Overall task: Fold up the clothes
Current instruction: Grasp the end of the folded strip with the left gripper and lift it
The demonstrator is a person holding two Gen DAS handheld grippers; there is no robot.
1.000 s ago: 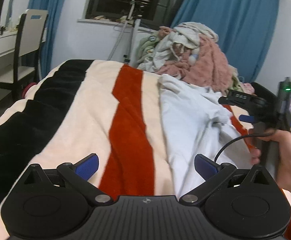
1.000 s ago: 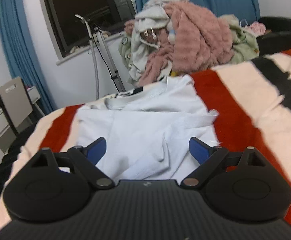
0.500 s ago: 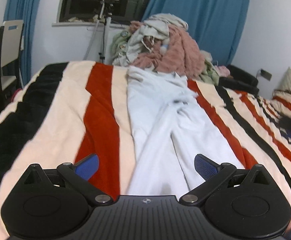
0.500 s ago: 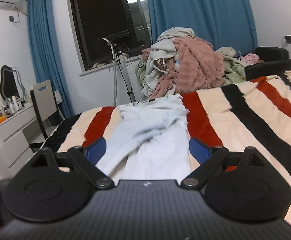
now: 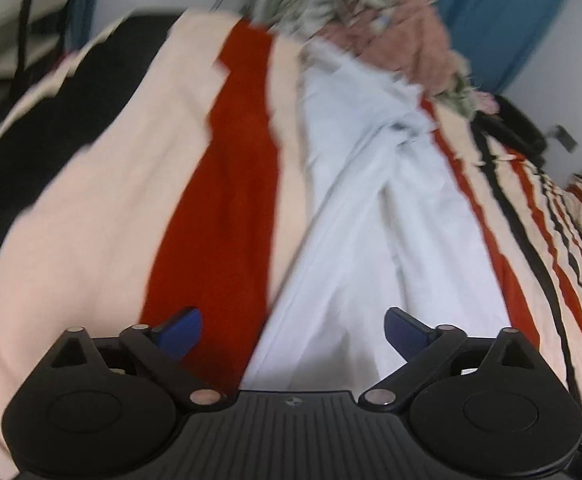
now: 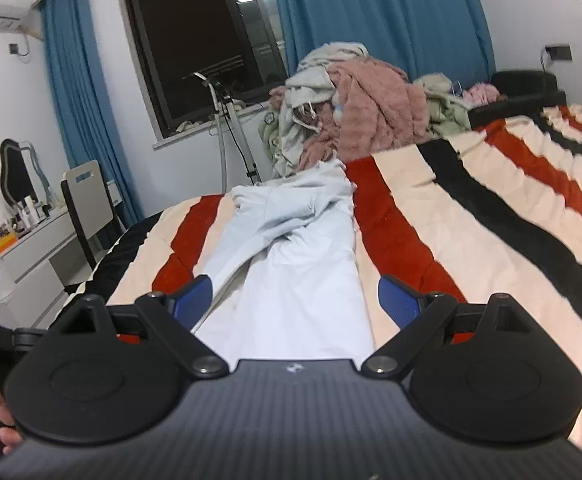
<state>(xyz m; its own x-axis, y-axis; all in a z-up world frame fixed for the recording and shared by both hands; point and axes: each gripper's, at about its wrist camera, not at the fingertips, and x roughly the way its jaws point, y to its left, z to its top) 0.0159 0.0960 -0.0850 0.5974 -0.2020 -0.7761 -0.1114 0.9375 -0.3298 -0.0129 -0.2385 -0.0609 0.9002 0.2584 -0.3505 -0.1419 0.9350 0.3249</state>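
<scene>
My left tongs (image 5: 293, 326) and right tongs (image 6: 295, 294) hover spread wide, gripping nothing, over pale blue trousers (image 6: 291, 256) stretched lengthwise on the striped blanket (image 6: 471, 240); a heap of unfolded laundry (image 6: 351, 108) sits at the far end.

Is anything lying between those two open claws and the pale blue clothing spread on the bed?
Nothing visible does. The pale blue garment lies stretched out on the striped blanket, directly ahead of the right gripper and the left gripper, both with jaws open. The laundry pile sits beyond the garment's far end, not in the way.
</scene>
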